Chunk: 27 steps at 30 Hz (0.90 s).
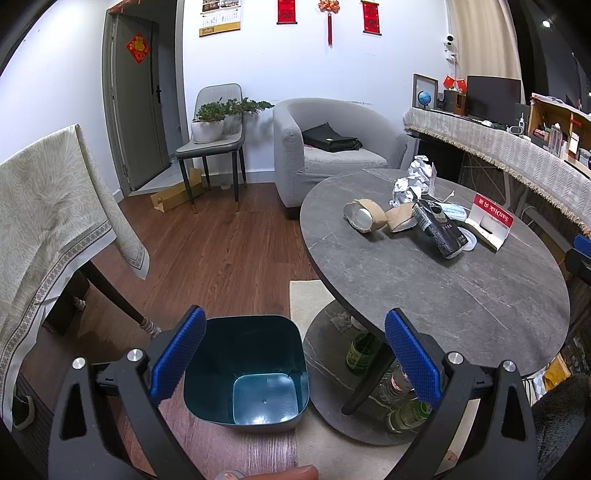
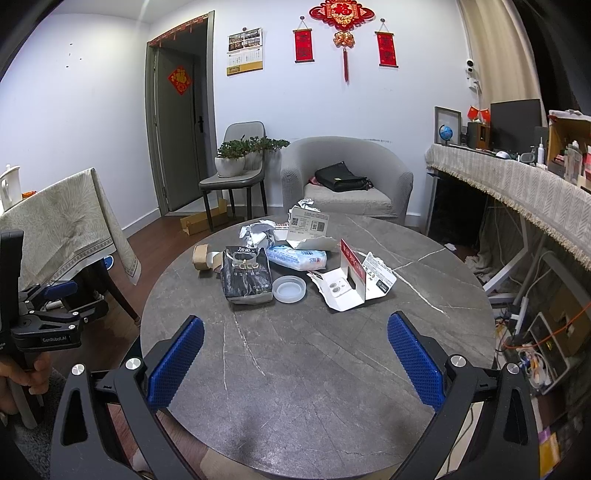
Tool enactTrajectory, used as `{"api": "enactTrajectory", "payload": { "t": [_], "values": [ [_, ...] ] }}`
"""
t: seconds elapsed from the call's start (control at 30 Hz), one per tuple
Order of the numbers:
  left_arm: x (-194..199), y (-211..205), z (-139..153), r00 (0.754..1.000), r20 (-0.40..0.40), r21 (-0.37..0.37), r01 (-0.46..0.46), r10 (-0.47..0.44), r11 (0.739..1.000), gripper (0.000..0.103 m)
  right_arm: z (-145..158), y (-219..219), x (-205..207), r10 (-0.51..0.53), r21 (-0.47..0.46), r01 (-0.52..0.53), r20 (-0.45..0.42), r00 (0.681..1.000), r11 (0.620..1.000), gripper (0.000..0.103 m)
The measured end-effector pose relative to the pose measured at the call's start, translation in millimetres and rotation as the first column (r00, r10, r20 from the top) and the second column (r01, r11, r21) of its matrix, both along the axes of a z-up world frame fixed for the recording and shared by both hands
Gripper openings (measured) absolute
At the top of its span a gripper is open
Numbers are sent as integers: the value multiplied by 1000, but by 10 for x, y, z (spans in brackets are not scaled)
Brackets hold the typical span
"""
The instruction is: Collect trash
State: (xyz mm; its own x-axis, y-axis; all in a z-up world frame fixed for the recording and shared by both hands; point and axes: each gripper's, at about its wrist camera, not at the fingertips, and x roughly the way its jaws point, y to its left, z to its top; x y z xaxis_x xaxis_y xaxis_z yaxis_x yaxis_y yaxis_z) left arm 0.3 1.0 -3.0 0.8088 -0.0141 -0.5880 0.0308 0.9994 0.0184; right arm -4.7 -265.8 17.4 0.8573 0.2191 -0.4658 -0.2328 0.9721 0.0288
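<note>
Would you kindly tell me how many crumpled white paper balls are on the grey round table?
2: one crumpled white paper ball behind the black bag, another farther back behind the white card; more may be hidden.

White walls (image 2: 110, 92) are hung with red ornaments (image 2: 341, 22) and a calendar (image 2: 245, 51). A grey door (image 2: 179, 147) is set at left. Wood flooring (image 1: 207, 251) is laid. A grey armchair (image 2: 347, 177) and a chair (image 2: 236, 173) bearing potted plants (image 2: 236, 155) are placed against the wall.

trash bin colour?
Dark teal, paler inside bottom; the trash bin shows best in the left wrist view.
</note>
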Motion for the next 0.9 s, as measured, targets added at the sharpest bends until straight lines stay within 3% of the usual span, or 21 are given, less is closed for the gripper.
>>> {"api": "enactTrajectory", "payload": {
  "t": [0.9],
  "values": [
    [-6, -12, 1, 1000, -3, -4, -3, 3, 1000, 99, 2, -5, 1, 0, 2, 0, -3, 1000, 1000, 100]
  ]
}}
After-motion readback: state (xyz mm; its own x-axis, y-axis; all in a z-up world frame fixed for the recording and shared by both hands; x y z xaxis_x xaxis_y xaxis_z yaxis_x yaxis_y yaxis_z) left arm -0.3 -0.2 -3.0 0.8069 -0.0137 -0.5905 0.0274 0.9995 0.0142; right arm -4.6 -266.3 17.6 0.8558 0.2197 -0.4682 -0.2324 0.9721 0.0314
